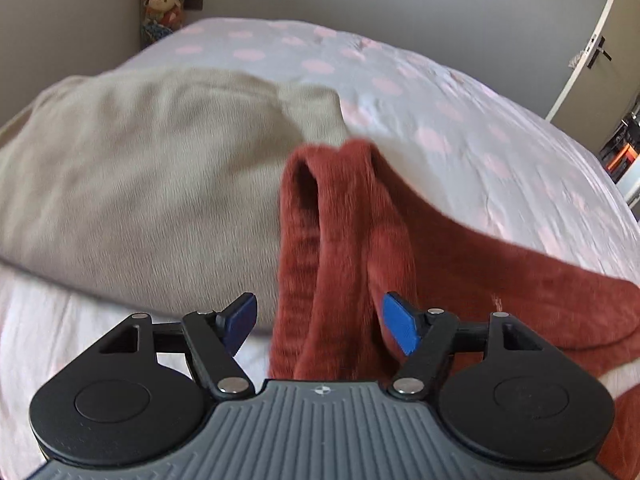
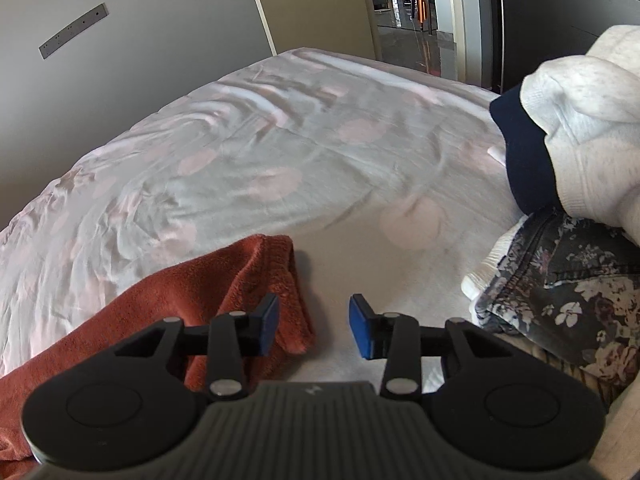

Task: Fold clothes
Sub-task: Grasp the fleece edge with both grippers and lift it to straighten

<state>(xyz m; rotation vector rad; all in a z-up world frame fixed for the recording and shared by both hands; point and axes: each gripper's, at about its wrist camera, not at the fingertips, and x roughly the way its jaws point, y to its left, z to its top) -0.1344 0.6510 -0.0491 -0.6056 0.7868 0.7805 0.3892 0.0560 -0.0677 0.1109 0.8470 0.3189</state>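
A rust-red garment (image 1: 344, 232) of fuzzy, ribbed knit lies on the bed (image 1: 460, 120), its narrow part bunched into soft upright folds that run forward between the blue pads of the left gripper (image 1: 320, 322). Those jaws stand wide apart; the cloth passes between them, but neither pad presses on it. To the left, touching the red knit, lies a beige garment (image 1: 140, 168) of short, brushed pile, rounded and puffed. The sheet is pale grey cotton with faded pink dots, lightly creased. Stuffed toys (image 1: 162, 0) sit in the far corner against the wall.

In the right wrist view the right gripper (image 2: 314, 328) is also open, its pads parted over bare sheet and gripping nothing. The red garment's ribbed end (image 2: 276, 272) lies just beside and partly behind the left pad. At the right edge sits a pile: dark floral-print cloth (image 2: 560, 288) with a stitched seam, over something white and ribbed, and above it a cream fleece sweater (image 2: 592, 120) with a navy cuff band (image 2: 520, 152). No writing is legible on any cloth.
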